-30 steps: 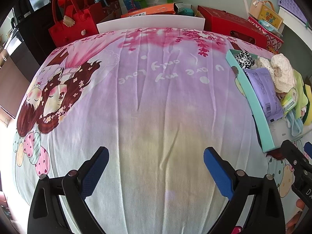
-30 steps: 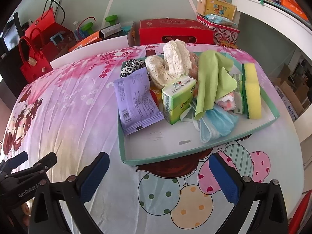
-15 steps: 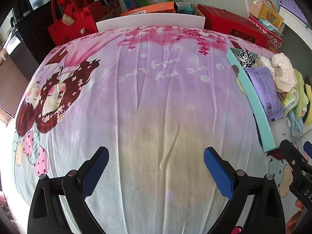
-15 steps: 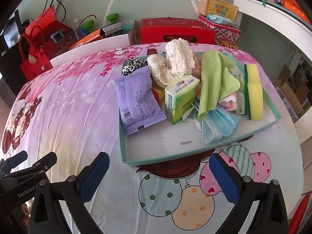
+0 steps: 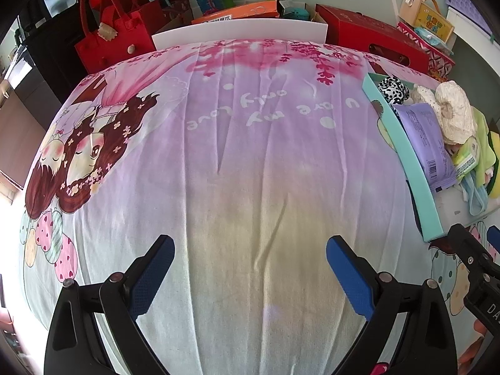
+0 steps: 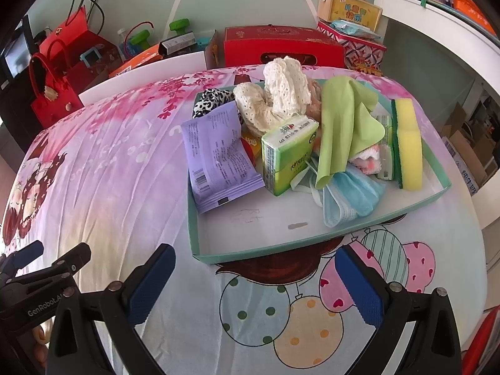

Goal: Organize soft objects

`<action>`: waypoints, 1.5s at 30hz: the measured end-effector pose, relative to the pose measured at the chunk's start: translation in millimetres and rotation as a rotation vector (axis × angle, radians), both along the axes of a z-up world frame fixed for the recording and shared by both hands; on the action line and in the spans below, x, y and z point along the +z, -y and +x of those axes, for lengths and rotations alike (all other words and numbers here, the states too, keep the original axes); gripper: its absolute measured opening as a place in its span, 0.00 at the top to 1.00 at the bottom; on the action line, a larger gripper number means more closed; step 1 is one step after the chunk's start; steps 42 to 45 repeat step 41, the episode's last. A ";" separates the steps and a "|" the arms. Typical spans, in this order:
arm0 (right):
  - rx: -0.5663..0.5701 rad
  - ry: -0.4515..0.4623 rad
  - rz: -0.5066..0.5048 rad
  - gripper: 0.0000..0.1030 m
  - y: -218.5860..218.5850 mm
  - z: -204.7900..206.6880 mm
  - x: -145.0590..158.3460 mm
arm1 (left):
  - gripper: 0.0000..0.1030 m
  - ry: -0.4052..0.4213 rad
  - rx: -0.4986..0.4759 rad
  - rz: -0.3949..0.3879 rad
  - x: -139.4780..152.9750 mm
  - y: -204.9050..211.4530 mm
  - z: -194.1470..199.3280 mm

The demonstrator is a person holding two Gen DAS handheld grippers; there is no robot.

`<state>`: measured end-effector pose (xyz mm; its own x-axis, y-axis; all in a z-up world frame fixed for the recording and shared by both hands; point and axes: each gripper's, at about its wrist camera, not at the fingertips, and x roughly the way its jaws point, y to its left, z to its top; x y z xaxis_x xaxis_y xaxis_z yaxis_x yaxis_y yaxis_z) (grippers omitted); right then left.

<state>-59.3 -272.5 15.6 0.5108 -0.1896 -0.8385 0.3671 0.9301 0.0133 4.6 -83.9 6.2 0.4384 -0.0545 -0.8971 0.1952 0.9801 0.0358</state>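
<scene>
A teal-rimmed tray (image 6: pixel 312 247) lies on a cartoon-print bedsheet (image 6: pixel 109 172) and holds a pile of soft things: a purple wipes pack (image 6: pixel 215 159), a green tissue pack (image 6: pixel 287 153), cream lace fabric (image 6: pixel 278 93), a green cloth (image 6: pixel 343 125), blue face masks (image 6: pixel 350 197), a yellow sponge (image 6: pixel 407 143) and a spotted fabric (image 6: pixel 209 100). My right gripper (image 6: pixel 256 284) is open, just short of the tray's near rim. My left gripper (image 5: pixel 250 275) is open over bare sheet, with the tray (image 5: pixel 415 172) off to its right.
Red gift bags (image 5: pixel 115 37) and a red box (image 5: pixel 372 37) stand behind the bed, with a white board (image 5: pixel 240 31) at the far edge. A white shelf (image 6: pixel 443 31) runs along the right side. Wide bare sheet (image 5: pixel 250 172) lies left of the tray.
Both grippers have crept slightly forward, so the tray sits a little nearer in the right wrist view. Nothing in the tray has moved.
</scene>
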 end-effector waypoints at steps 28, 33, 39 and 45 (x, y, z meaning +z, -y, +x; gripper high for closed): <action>-0.013 -0.006 0.001 0.00 5.5 -1.3 -0.9 | 0.05 0.005 0.001 -0.001 0.0 0.1 -1.4; -0.013 -0.007 0.001 0.00 5.5 -1.4 -0.8 | 0.05 0.012 -0.004 0.005 0.4 1.3 -2.6; -0.013 -0.008 0.001 0.00 6.1 -1.4 -1.2 | 0.05 0.017 -0.007 0.001 1.6 1.2 -3.3; -0.013 -0.009 0.001 0.00 7.1 -2.4 -1.7 | 0.05 0.014 -0.007 -0.005 1.4 0.8 -2.9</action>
